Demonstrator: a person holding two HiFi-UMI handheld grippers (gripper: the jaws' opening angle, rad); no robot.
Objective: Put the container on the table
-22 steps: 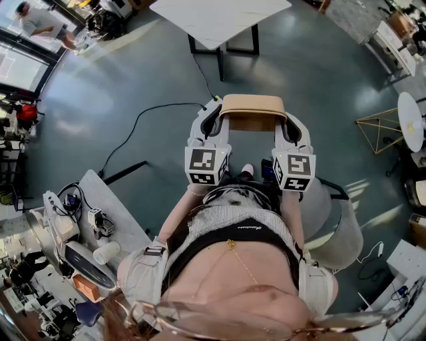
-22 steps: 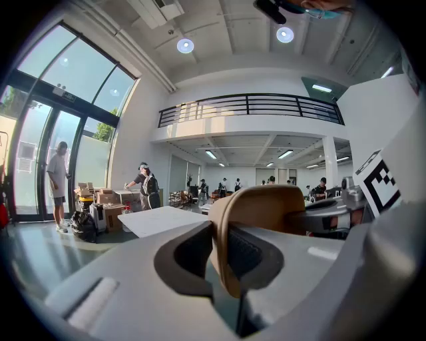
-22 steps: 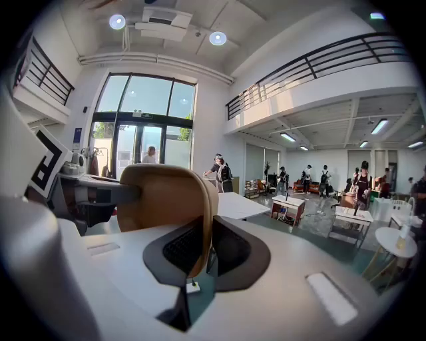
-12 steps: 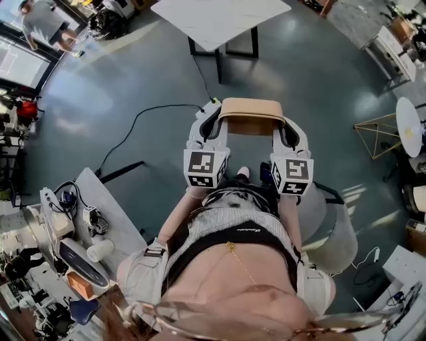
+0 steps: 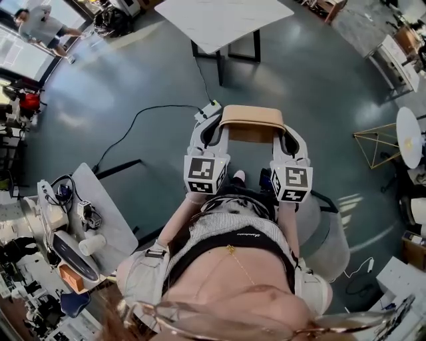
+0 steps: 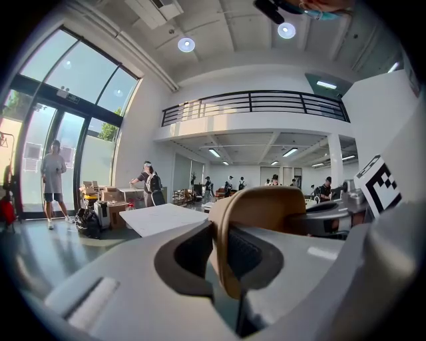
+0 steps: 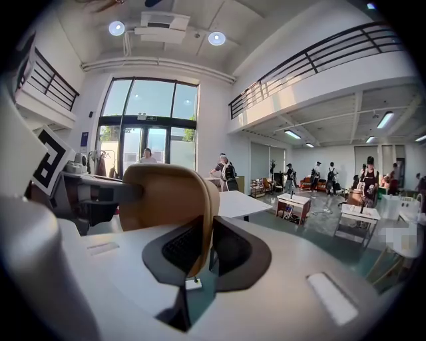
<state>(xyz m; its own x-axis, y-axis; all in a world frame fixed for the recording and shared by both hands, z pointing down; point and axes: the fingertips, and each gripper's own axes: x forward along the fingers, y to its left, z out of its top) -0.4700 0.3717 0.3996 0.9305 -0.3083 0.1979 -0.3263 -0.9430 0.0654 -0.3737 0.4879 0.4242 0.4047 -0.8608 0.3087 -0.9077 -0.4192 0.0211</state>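
The container (image 5: 253, 118) hangs in the air in front of your waist, carried between both tools and well apart from any surface. Your left tool (image 5: 212, 125) pinches its left wall and your right tool (image 5: 291, 132) pinches its right wall. Each gripper view shows the tan rim clamped between the jaws, so the hold looks firm at both ends.

Compared with a second ago the grip is the same, but the scene under you has shifted. The cluttered side counter (image 5: 113, 223) at your left has slid down and back, and the near corner of the white counter (image 5: 219, 20) sits a touch lower in the head view. I take that to mean you are walking the load forward, with the carry under way and the set-down not yet begun.

Between you and the goal lies bare grey floor (image 5: 319, 86), with a black cable (image 5: 133, 123) curling across it to a point just ahead of the container; mind your feet there. The white counter shows a bare top along its near edges. Beyond its far left corner a person (image 5: 46, 28) stands by the windows (image 5: 20, 56).
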